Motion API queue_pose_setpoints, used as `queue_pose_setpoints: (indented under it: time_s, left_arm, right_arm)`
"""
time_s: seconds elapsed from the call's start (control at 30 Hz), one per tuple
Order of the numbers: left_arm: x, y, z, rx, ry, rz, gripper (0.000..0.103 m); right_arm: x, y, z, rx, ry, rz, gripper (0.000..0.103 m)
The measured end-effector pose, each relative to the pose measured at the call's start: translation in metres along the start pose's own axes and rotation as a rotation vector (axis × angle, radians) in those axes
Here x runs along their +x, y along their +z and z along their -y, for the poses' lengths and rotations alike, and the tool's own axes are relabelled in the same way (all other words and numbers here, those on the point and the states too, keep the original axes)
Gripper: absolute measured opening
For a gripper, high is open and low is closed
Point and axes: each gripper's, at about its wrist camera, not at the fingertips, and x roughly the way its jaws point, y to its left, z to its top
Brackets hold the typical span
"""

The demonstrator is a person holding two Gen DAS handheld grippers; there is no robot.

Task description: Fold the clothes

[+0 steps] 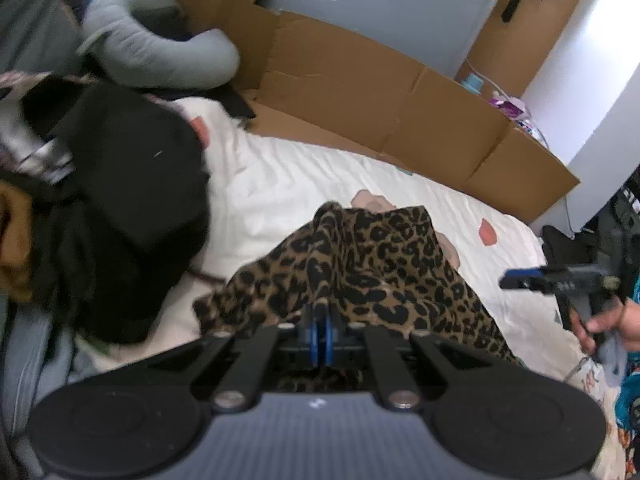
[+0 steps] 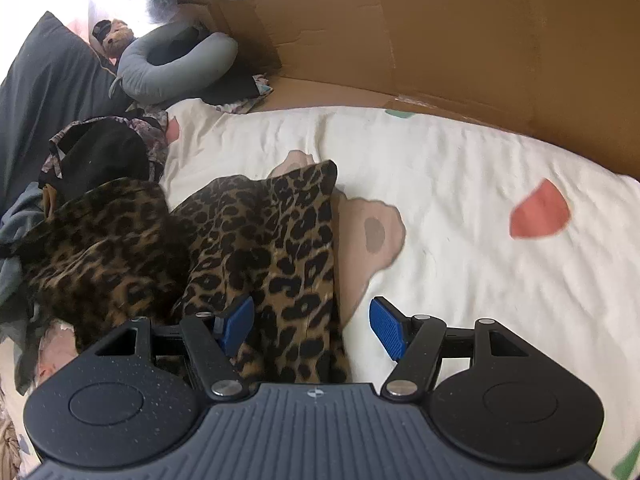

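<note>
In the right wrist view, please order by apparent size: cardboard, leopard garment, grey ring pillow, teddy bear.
1. cardboard
2. leopard garment, near the camera, so the first two places are unsure
3. grey ring pillow
4. teddy bear

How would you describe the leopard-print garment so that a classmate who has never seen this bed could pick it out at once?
Start at the white bedsheet with its pink and beige patches, bordered by flattened brown cardboard. Near its middle lies the crumpled leopard-print garment, pinched by the left gripper. Unlike the plain black clothes pile beside it, it is tan with black spots.
</note>
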Motion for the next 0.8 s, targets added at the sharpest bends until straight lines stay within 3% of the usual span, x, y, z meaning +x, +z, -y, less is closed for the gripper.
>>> queue_pose_setpoints:
  time_s: [0.57,0.8]
  left_arm:
    - [-0.056,-0.064,-0.036,-0.189,0.083,0.011,0.004]
    - [-0.072,-0.088,-0.037,-0.244,0.094,0.005,0.004]
  right_arm:
    - [0.095,0.075,-0.007,-0.066,-0.025,-0.043,0.071]
    - [0.126,0.087,-0.014,-0.096,-0.048,-0.071,0.071]
